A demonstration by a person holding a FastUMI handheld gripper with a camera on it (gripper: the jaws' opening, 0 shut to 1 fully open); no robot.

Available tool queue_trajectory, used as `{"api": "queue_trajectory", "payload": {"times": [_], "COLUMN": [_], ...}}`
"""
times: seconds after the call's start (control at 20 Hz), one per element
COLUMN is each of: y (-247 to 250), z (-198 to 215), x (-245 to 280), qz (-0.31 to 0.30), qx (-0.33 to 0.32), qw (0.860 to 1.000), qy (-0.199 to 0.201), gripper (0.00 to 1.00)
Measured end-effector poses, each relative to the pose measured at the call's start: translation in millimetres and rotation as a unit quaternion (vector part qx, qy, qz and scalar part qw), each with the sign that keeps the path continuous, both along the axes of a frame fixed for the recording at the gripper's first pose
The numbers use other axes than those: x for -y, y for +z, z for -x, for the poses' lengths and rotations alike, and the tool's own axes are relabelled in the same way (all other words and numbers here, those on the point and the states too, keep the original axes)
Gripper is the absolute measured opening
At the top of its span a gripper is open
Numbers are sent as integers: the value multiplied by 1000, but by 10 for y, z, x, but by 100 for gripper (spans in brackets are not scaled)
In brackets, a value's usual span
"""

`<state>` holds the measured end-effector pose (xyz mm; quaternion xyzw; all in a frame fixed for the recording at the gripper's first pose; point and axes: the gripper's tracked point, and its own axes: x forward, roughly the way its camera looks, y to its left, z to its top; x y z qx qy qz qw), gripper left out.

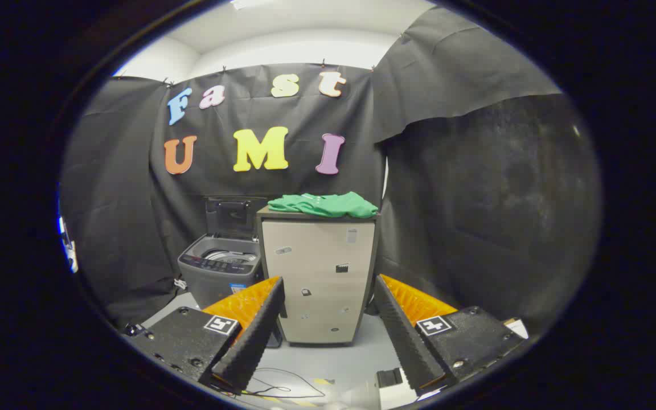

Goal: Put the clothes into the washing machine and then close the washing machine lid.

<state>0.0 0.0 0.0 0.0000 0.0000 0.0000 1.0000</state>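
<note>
In the gripper view, our gripper point(328, 319) has its fingers spread apart, holding nothing. One green garment point(323, 205) lies on top of the cabinet point(316, 273), straight ahead and well beyond us, long axis crosswise. One washing machine point(220, 270) stands just left of the cabinet, its lid point(231, 216) raised.

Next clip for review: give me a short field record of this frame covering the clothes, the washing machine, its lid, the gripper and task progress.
clothes: green garment folded on top of the cabinet
washing machine: grey top-loader beside the cabinet, against the booth wall
lid: raised, drum open
gripper: fingers apart, nothing between them, cabinet beyond them
progress: clothes not yet picked up, lid not yet closed
</note>
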Motion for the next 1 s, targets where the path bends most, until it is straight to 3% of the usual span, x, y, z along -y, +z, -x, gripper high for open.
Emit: {"api": "queue_trajectory", "payload": {"times": [1.0], "y": [35], "z": [-145], "x": [-7], "qz": [-9], "qx": [-2], "qw": [1000], "qy": [-11], "gripper": [99]}}
